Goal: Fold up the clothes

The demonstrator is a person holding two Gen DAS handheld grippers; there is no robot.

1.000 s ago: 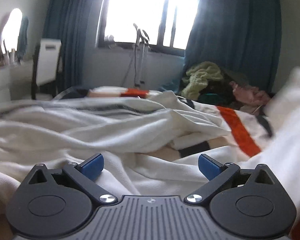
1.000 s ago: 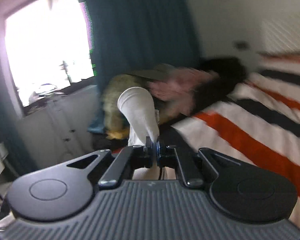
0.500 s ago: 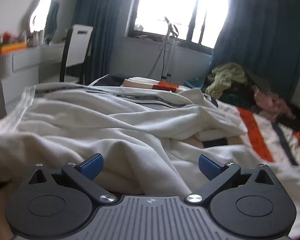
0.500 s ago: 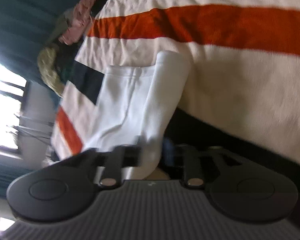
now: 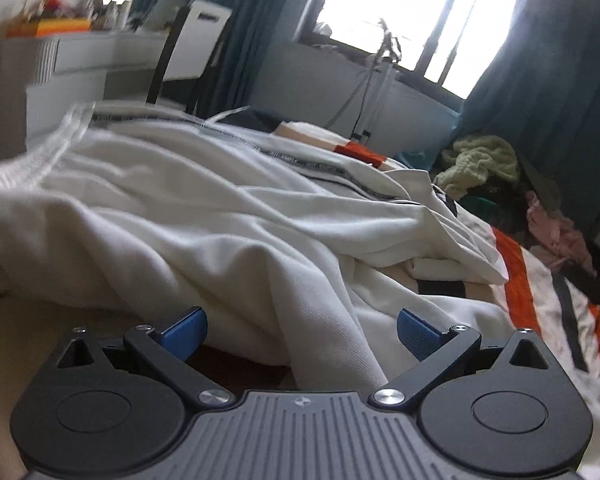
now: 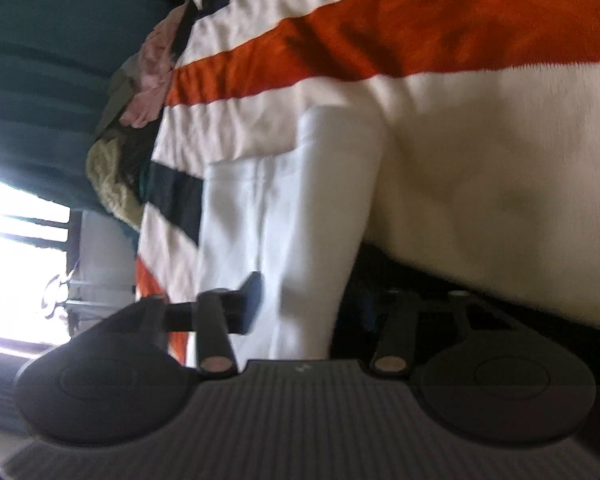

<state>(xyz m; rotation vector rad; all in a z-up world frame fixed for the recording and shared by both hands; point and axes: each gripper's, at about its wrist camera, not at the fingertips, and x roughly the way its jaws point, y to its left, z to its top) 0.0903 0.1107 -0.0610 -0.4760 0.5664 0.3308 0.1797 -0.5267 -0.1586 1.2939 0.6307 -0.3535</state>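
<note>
The white garment is soft, matt knitted cloth with fine ribbing, the striped blanket beneath it looks fuzzy and woolly, and the left gripper is matt black plastic with shiny metal screws.

The bed is covered by a white blanket with orange and dark stripes, which fills the upper right of the right wrist view and runs down the right edge of the left wrist view. A large rumpled white garment lies spread on it across the left and middle of the left wrist view, and its white sleeve lies flat on the stripes in the middle of the right wrist view. At the far end of the bed, at right in the left wrist view, sits a heap of clothes: a pale green knit and something pink.
</note>
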